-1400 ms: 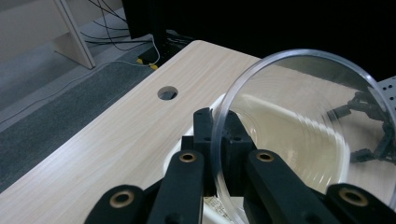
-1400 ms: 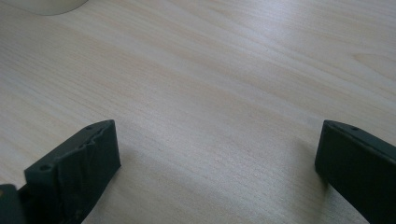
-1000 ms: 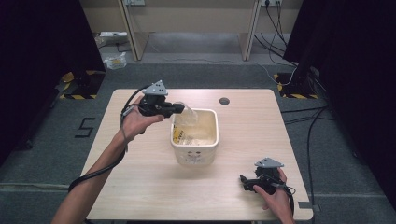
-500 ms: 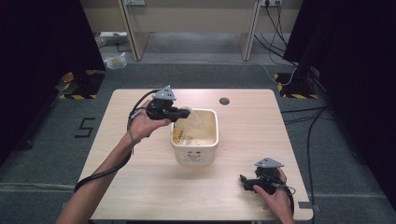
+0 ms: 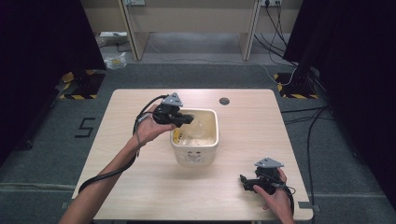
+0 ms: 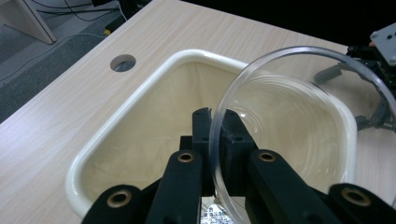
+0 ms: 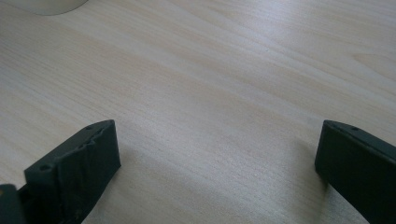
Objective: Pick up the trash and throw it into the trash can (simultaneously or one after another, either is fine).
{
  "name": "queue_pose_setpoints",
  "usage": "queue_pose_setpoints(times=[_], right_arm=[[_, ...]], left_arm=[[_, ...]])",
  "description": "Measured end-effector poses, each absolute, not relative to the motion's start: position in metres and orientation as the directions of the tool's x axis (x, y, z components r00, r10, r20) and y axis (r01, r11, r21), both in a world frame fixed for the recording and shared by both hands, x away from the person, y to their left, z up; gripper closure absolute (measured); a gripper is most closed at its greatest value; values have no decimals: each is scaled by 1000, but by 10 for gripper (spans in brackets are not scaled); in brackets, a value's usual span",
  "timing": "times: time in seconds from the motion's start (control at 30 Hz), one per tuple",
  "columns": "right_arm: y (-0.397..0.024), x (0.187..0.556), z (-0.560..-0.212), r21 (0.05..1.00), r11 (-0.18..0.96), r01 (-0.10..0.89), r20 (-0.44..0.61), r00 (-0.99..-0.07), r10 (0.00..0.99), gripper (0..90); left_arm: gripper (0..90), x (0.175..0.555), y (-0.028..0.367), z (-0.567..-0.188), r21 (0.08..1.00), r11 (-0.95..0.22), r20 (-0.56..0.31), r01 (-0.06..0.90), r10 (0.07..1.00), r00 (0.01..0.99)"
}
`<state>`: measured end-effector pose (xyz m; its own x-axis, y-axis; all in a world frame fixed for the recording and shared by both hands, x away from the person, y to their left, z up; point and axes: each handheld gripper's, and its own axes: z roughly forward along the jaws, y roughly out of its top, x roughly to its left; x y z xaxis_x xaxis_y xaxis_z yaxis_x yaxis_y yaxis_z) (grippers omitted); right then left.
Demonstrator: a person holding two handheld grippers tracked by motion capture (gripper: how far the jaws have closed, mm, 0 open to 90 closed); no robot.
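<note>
With a round cable hole (image 5: 224, 101) beyond it on the tabletop (image 5: 140, 186), I held my left claw (image 6: 215, 122) clamped on a clear glass bowl's (image 6: 299, 121) rim, tilted over the cream tub (image 5: 194, 152), while my right claw (image 7: 217, 154) rested spread apart, well clear.

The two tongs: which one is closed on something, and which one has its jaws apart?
The left tongs pinch the rim of the clear glass bowl above the cream tub. The right tongs are open over bare table.

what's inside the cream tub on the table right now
A clear cup, gripped by its rim in the left tongs, hangs over the tub. It hides part of the tub's bottom.
</note>
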<state>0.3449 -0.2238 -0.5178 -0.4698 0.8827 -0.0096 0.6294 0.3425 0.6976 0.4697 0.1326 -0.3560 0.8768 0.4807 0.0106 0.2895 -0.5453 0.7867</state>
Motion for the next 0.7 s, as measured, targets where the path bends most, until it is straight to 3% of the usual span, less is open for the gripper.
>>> queue_pose_setpoints(times=[0.57, 0.7], right_arm=[[-224, 345, -518, 698, 342, 629, -9, -470, 883, 3], [-224, 345, -518, 697, 343, 630, -10, -470, 883, 3]], left_arm=[[832, 470, 116, -377, 712, -638, 49, 293, 461, 886], [771, 470, 115, -376, 717, -631, 45, 296, 465, 884]])
